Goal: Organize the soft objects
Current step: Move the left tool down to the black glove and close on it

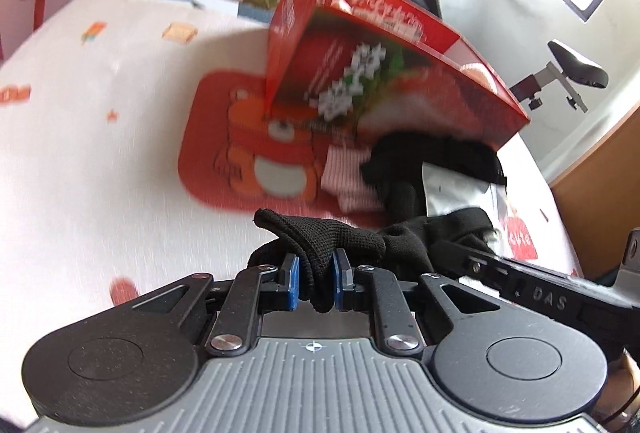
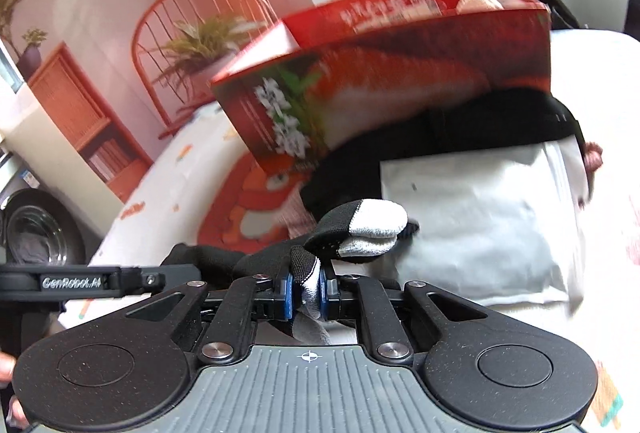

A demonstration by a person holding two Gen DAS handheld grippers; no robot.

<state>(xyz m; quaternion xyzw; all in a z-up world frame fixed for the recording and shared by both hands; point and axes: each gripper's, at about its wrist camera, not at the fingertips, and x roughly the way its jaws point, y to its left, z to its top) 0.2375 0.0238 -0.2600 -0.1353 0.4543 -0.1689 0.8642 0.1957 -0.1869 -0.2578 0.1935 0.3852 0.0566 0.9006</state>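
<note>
Gripping one black sock (image 1: 320, 245) end-to-end: left gripper (image 1: 316, 283) and right gripper (image 2: 307, 287) jaws clamped on it, likely bound for the red box (image 1: 384, 45).

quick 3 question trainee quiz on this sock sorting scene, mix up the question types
1. True or false: the left gripper is shut on the black knitted sock with the white toe.
2. Multiple choice: What does the right gripper hold? A) the same black and white sock B) the white padded plastic pouch C) nothing.
3. Fill in: beyond both grippers stands an open red cardboard box printed with white flowers, and a ____ fabric mat with a cartoon bear lies under its corner.

Key: 1 true, its blue pads pinch the black end. 2 A, its pads pinch the sock near the white toe. 3 red.
</note>
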